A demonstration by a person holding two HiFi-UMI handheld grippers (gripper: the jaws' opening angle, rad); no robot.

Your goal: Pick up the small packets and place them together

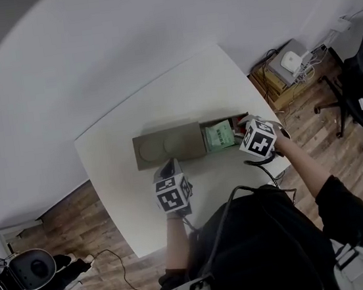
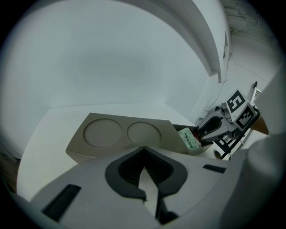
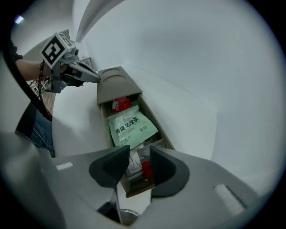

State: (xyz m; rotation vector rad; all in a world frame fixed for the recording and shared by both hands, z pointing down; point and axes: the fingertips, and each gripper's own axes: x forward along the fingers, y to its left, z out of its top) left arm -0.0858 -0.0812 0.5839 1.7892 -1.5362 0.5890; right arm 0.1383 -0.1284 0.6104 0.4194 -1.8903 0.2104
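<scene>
My left claw (image 2: 143, 153) hovers over the table (image 1: 123, 182), just in front of the box (image 1: 169, 148) at its covered end, the part with two round dimples on top. Its jaws stand together with nothing between them, so it takes no part in this step. To the right the box lies open, and that is where the packets are. A red packet (image 3: 120, 104) sits at the far end by the cover, and a big green packet (image 3: 132, 127) lies flat in the middle. A jumble of small packets (image 3: 139, 166), white and red, lies at the end nearest my right claw (image 3: 138, 152). That claw points steeply down over the jumble with its jaws wide and empty, and the pads touch nothing I can see. I judge this to be the reaching stage of a pick, with no packet in hand yet. The next move calls for lowering the right claw between the box's narrow walls and setting one pad on each side of a single small packet. Then I should close gently, since the packets overlap and one could drag its neighbour along.
</scene>
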